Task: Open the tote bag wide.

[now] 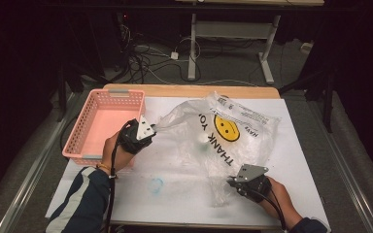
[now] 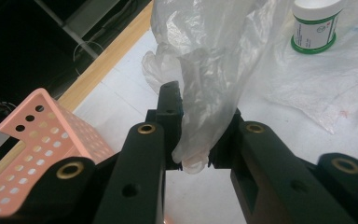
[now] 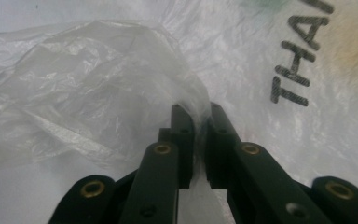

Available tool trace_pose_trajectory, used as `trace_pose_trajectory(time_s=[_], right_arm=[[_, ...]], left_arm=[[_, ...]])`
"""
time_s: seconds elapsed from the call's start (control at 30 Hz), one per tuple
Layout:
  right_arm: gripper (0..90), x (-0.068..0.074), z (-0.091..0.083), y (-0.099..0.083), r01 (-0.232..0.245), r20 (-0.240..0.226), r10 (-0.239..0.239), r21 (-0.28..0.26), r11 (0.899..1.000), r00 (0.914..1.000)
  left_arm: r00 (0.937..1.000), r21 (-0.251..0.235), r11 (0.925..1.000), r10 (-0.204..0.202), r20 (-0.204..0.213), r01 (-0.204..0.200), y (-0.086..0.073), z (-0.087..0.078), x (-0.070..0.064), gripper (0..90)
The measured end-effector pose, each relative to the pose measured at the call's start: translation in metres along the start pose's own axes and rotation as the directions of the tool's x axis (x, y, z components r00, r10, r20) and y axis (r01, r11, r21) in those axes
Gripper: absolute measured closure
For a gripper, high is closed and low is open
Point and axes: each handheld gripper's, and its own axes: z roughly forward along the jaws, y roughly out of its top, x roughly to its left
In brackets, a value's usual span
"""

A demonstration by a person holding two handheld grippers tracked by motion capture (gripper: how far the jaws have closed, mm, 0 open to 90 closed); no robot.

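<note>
High view: both tools pinch plastic bag (image 1: 223,141) edges.

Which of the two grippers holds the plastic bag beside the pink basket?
The left gripper, pinching the plastic bag beside the pink basket; the right gripper grips it at the table's near edge.

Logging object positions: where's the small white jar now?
In the high view, the white jar sits mid-table inside the plastic bag, right of the left gripper.

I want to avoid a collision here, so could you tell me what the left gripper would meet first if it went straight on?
The left gripper already pinches the plastic bag, so more bag film comes first; the white jar probably lies off to one side.
</note>
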Motion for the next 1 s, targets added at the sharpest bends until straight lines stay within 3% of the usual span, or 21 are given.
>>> trace_pose_trajectory(time_s=[0.2, 0.33, 0.7, 1.0], right_arm=[[88.8, -0.004, -0.009, 0.005, -0.005, 0.066, 0.009, -0.071, 0.997, 0.9978], [89.4, -0.006, -0.016, 0.009, -0.006, 0.085, 0.016, -0.115, 0.993, 0.9963], [89.8, -0.006, -0.045, 0.022, 0.024, 0.125, 0.006, -0.234, 0.972, 0.9921], [90.0, -0.012, -0.066, 0.028, 0.038, 0.166, 0.012, -0.292, 0.956, 0.9861]], left_arm=[[0.9999, -0.004, 0.9999, -0.010, -0.009, 0.010, -0.001, -0.001, 0.000, 81.0], [0.9998, -0.008, 0.9999, -0.013, -0.015, 0.013, -0.003, -0.004, 0.002, 83.1], [0.9998, -0.022, 0.9997, -0.005, -0.021, 0.005, -0.006, -0.016, 0.005, 83.5], [0.9990, -0.074, 0.9967, -0.036, -0.026, 0.034, -0.007, -0.031, 0.014, 83.6]])
